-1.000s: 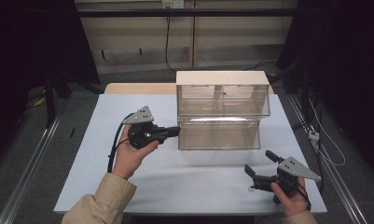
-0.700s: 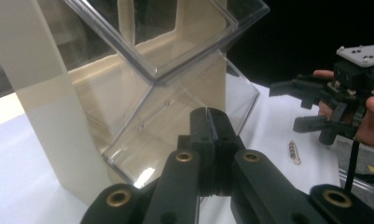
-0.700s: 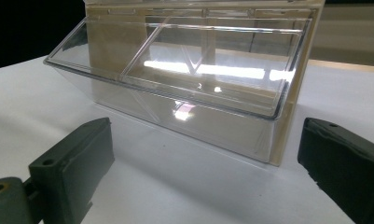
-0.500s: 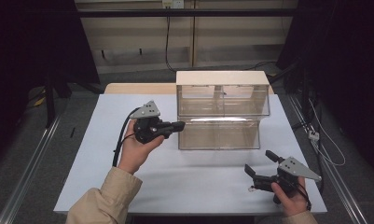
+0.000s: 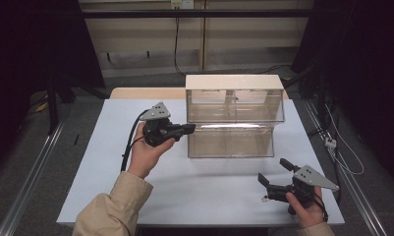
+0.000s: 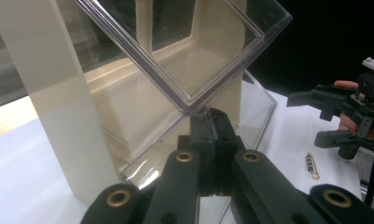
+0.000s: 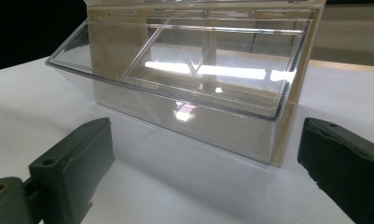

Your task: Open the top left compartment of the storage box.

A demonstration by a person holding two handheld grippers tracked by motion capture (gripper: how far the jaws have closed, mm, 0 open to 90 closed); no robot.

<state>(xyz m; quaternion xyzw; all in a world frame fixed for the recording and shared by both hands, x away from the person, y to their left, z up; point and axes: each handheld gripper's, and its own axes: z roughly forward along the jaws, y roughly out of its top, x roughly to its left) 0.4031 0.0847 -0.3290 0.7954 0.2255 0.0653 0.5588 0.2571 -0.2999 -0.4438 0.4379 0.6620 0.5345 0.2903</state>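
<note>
The left gripper, jaws clenched, has edged rightward to the bin at the table's far edge, seemingly ready to tip its drawer. The right gripper rests released.

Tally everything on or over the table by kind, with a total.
Clear bin cabinets: 1
Small metal pieces on the table: 1
Hand-held tools: 2, the left tool and the right tool
Total: 4
</note>
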